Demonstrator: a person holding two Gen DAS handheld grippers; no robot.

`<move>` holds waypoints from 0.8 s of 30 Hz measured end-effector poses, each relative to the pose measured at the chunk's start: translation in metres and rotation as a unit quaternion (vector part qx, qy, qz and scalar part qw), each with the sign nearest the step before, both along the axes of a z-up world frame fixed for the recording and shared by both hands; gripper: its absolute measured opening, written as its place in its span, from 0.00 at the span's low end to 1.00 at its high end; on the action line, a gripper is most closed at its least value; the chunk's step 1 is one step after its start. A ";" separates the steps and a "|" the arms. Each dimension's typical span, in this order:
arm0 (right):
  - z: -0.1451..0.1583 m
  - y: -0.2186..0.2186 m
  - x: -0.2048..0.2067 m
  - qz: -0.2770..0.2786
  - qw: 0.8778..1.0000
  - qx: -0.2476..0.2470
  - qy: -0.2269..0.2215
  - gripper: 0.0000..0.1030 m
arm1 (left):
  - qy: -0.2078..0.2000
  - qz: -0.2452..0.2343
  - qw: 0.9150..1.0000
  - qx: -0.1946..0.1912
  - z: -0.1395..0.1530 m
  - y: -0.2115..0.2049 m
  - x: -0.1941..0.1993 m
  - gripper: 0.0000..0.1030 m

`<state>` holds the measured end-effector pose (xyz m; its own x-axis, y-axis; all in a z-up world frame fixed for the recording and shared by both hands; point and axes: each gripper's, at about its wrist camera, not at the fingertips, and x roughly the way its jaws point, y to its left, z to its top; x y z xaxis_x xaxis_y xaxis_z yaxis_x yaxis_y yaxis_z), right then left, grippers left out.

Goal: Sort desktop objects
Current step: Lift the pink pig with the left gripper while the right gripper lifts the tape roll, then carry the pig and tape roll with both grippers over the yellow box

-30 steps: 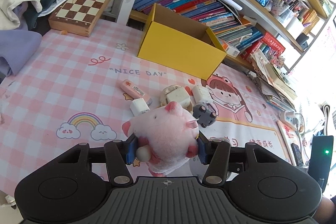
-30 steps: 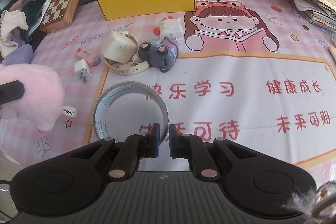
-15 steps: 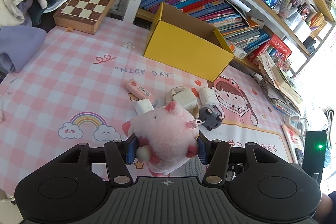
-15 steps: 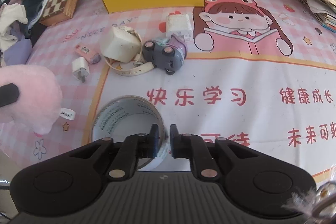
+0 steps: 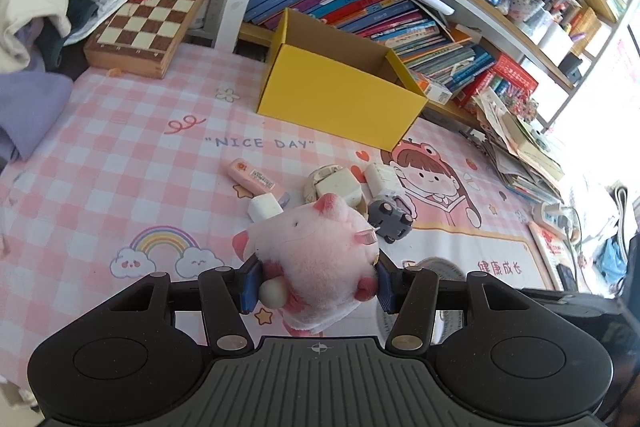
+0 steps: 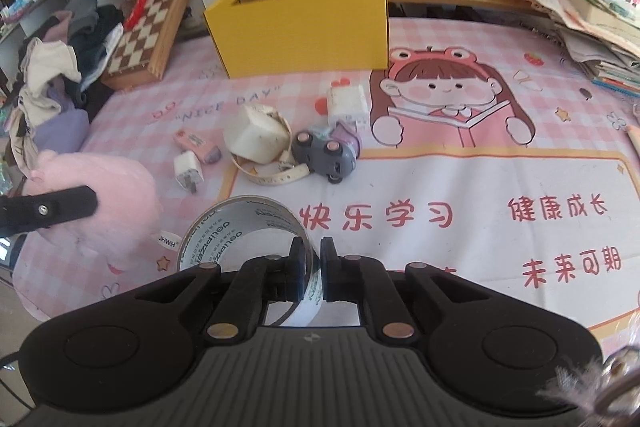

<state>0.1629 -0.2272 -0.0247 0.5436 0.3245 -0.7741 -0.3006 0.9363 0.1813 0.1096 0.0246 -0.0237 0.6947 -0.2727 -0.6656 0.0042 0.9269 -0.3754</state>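
Lifted off the printed surface (image 6: 480, 187) since a second ago, tilted: glossy clear tape roll (image 6: 240, 227), thin ring wall pinched in the nearly closed right tool (image 6: 314, 269). Still clamped between the left tool (image 5: 316, 285) pads, above the surface: fluffy round pink plush pig (image 5: 320, 251). Beyond, unmoved: boxy yellow cardboard box (image 6: 300, 27), small hard grey toy car (image 6: 324, 155).

Pink plush pig (image 5: 316, 255) and tilted clear tape roll (image 6: 244, 231) seemingly held above scattered chargers (image 6: 258, 135).

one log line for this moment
left: shut on pink plush pig | right: shut on tape roll, tilted off mat | yellow box: looks empty
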 end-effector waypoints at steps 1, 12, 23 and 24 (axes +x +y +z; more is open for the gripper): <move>0.003 0.000 -0.002 0.000 1.000 0.001 -0.003 0.07 | -0.003 -0.003 1.000 0.003 0.002 0.000 -0.001 0.51; 0.038 -0.005 -0.010 0.001 0.999 -0.007 -0.044 0.07 | -0.037 -0.036 0.998 0.037 0.023 0.008 0.003 0.51; 0.050 -0.008 -0.007 0.015 0.998 -0.022 -0.055 0.07 | -0.052 -0.080 0.993 0.071 0.035 -0.003 0.011 0.52; 0.051 -0.009 -0.007 0.016 0.998 -0.024 -0.055 0.07 | -0.051 -0.083 0.992 0.073 0.036 -0.005 0.013 0.52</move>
<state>0.1564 -0.2359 0.0259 0.6163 0.3071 -0.7252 -0.3463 0.9327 0.1007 0.1221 0.0199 0.0120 0.7144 -0.2949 -0.6345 0.1933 0.9547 -0.2261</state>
